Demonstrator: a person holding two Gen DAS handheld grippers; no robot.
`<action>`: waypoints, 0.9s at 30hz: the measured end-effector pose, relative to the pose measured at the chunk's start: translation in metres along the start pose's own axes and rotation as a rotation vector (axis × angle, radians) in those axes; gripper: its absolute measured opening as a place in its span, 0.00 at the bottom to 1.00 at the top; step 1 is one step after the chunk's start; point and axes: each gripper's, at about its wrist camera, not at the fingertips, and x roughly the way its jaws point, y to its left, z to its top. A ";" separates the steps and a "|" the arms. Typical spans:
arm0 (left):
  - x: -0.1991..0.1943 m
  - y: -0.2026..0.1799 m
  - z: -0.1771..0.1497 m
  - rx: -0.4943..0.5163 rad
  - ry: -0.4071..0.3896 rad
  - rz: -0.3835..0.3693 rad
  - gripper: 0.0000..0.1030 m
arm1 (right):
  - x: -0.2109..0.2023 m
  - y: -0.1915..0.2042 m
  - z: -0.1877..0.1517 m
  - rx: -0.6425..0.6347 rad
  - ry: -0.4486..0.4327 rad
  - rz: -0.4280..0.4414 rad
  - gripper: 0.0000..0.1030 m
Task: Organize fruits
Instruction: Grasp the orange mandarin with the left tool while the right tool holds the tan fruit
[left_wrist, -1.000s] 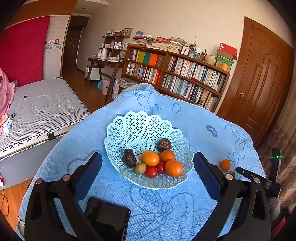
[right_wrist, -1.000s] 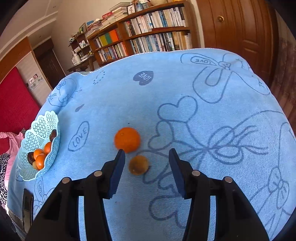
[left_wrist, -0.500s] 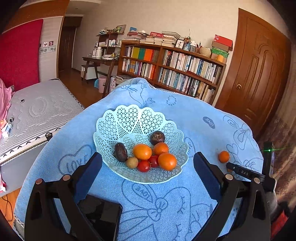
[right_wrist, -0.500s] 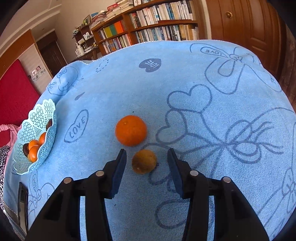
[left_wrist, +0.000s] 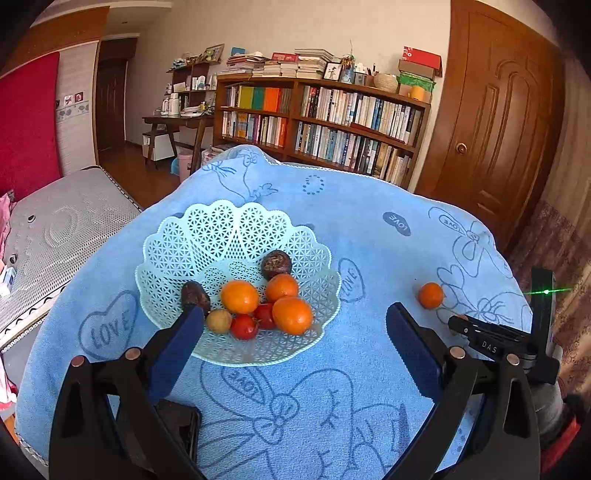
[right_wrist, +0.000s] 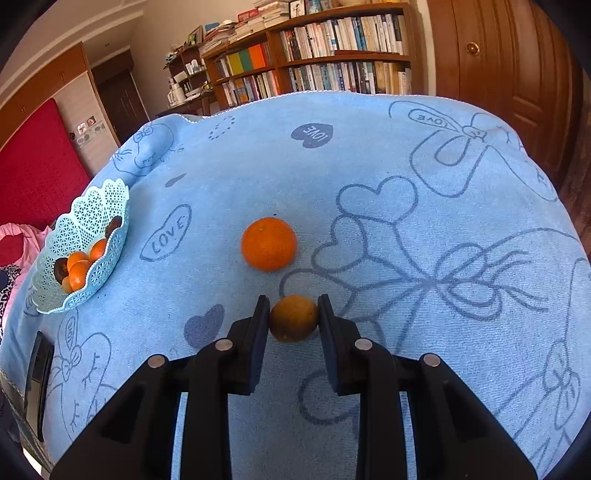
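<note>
the right gripper has its jaws pinched, seemingly touching, on the small round brownish-yellow fruit lying on the blue towel; it may squirt forward into the bright round orange just beyond the tips. the left gripper, jaws wide and empty, waits by the pale blue lattice plastic basket.

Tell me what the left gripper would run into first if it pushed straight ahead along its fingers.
Probably the near rim of the lattice fruit basket, which sits between the open fingers of the left gripper; behind it lie the fruits. Depth is unclear, and it could meet the blue cloth first.
</note>
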 end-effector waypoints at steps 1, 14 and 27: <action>0.002 -0.005 0.000 0.010 0.004 -0.003 0.97 | -0.004 -0.003 -0.001 0.000 -0.010 -0.008 0.26; 0.052 -0.096 0.001 0.184 0.053 -0.068 0.97 | -0.031 -0.035 -0.015 0.063 -0.138 -0.059 0.26; 0.132 -0.162 0.008 0.251 0.162 -0.145 0.83 | -0.028 -0.049 -0.017 0.143 -0.129 -0.069 0.26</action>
